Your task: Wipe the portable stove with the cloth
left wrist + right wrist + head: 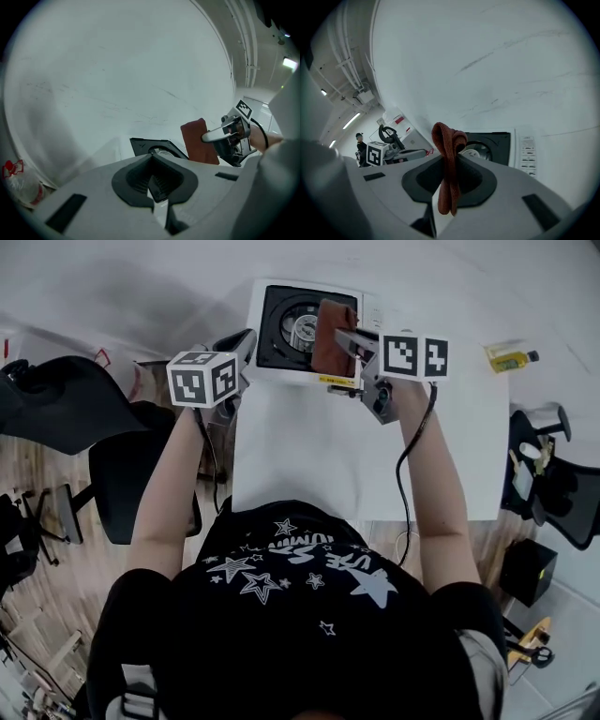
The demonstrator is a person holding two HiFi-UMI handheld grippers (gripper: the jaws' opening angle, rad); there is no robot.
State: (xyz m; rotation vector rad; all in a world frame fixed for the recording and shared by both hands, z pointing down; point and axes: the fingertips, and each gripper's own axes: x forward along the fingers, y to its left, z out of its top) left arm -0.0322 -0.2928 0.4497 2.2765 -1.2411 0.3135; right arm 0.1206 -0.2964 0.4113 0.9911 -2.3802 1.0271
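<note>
The portable stove (267,329), white with a black top and a round burner (302,331), stands at the table's far edge. My right gripper (345,341) is shut on a folded rust-red cloth (333,338), which hangs over the stove's right half. In the right gripper view the cloth (449,159) is pinched upright between the jaws, with the stove (499,143) behind it. My left gripper (247,341) hovers at the stove's left edge. Its jaws (152,185) are shut on nothing; the stove (147,146) and cloth (199,140) lie beyond.
The stove rests on a white table (309,456). A small yellow bottle (511,359) lies at the table's far right corner. Black office chairs stand left (66,404) and right (558,488) of the table. A red-and-white bag (18,180) sits low on the left.
</note>
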